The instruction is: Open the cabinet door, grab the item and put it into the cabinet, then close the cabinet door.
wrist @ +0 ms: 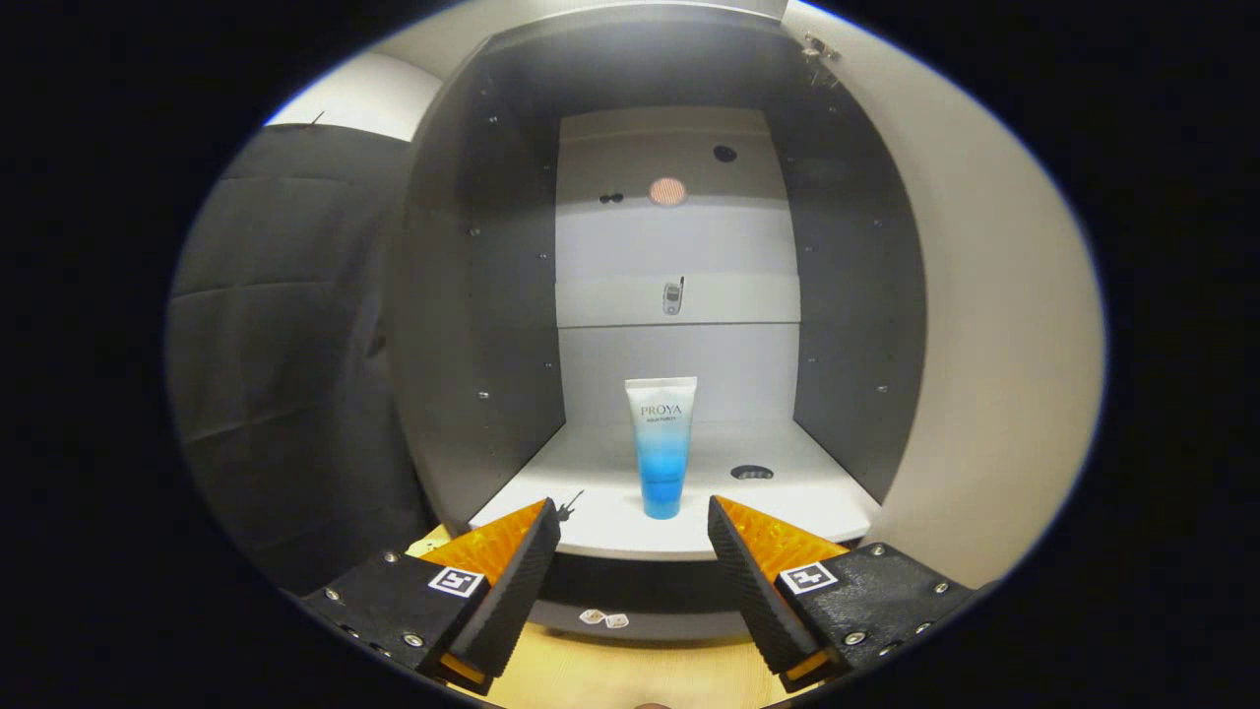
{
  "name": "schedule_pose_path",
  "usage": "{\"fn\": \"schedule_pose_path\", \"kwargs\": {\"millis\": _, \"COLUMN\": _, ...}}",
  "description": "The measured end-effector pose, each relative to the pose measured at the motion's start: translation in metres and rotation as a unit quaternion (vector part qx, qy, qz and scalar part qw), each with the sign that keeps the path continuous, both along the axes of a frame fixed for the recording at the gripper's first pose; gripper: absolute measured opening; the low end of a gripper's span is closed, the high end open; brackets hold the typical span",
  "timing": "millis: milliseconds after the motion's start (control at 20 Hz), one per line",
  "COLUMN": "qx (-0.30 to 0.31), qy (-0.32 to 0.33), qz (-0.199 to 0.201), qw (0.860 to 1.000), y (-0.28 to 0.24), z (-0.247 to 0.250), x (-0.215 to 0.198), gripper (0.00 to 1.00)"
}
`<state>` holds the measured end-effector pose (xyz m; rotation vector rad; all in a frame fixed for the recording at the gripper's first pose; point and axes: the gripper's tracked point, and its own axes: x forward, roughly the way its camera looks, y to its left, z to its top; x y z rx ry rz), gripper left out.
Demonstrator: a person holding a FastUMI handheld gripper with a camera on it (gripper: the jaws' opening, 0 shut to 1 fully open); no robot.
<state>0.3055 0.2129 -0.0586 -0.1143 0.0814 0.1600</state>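
- The gripper [634,517] is held level, pointing into the open cabinet [492,295], its fingers spread apart and holding nothing.
- Just beyond the fingertips, a blue-and-white tube [661,443] stands upright on the white shelf [787,502].
- The cabinet door [984,345] stands swung open at right.

My tool [635,527] points straight ahead and sits level, its two fingers [512,581] spread wide apart with an open gap between them. Nothing lies between the fingers and neither one touches anything. Both tips are at about the same height and reach forward evenly, the left one angled slightly inward toward the right, the right one mirroring it. Each finger carries a small square marker on its upper face.
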Motion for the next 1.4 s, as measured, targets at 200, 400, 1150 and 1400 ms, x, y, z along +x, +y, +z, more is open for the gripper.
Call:
{"fn": "schedule_pose_path", "kwargs": {"millis": 200, "qx": 0.01, "qy": -0.015, "qz": -0.014, "qw": 1.0, "y": -0.002, "z": 0.012, "x": -0.076, "gripper": 0.93}}
{"fn": "schedule_pose_path", "kwargs": {"millis": 400, "qx": 0.017, "qy": -0.016, "qz": -0.029, "qw": 0.999, "y": -0.007, "z": 0.013, "x": -0.148, "gripper": 0.93}}
{"fn": "schedule_pose_path", "kwargs": {"millis": 1150, "qx": 0.008, "qy": -0.033, "qz": -0.113, "qw": 0.993, "y": -0.141, "z": 0.032, "x": -0.317, "gripper": 0.93}}
{"fn": "schedule_pose_path", "kwargs": {"millis": 1400, "qx": -0.016, "qy": -0.04, "qz": -0.155, "qw": 0.987, "y": -0.239, "z": 0.046, "x": -0.337, "gripper": 0.93}}
